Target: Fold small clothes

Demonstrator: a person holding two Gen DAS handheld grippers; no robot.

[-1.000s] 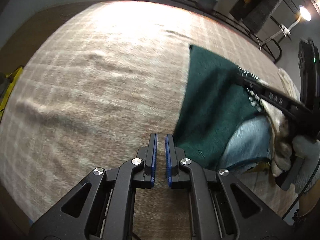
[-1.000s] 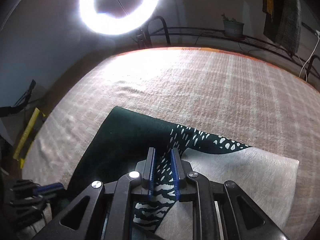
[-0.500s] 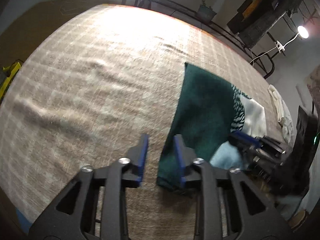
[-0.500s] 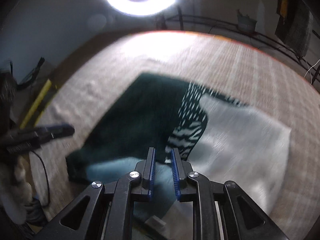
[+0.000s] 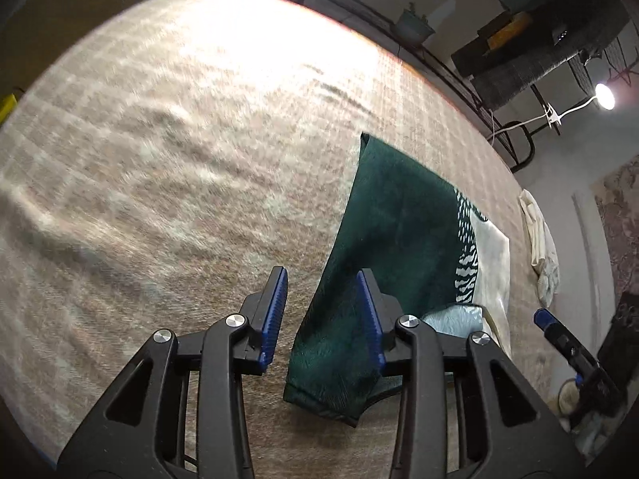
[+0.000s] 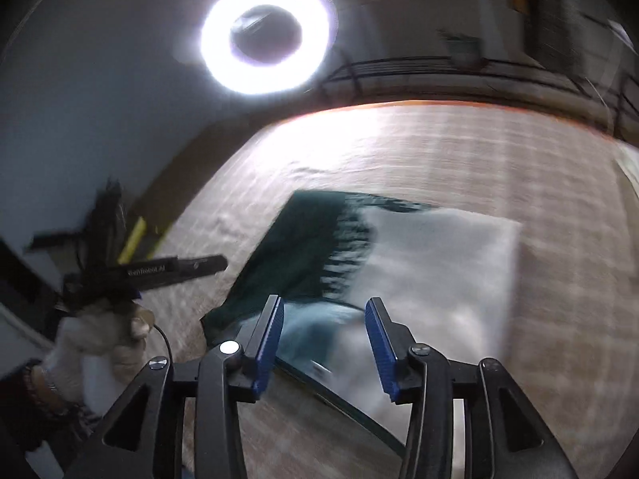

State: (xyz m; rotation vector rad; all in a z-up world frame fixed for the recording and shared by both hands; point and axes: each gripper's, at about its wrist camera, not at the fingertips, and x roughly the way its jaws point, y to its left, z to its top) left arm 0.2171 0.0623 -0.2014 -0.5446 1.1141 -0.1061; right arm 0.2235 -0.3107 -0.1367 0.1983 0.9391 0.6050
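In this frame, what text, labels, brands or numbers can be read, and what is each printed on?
"GenRobot.AI", as best it reads through motion blur: white print on the side of the left gripper, seen from the right wrist view.
A second small mark further along the same finger: too blurred to read.
No readable print on the green and white garment, the right gripper or the woven mat.

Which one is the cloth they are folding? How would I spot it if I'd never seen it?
Look at the big beige checked tablecloth that covers the whole table. The folded garment lies flat towards its right side, just ahead of the open left gripper. It is dark green on one side and pale cream on the other, with a zebra-like speckled band between; the crumpled cream cloth farther right is plain.
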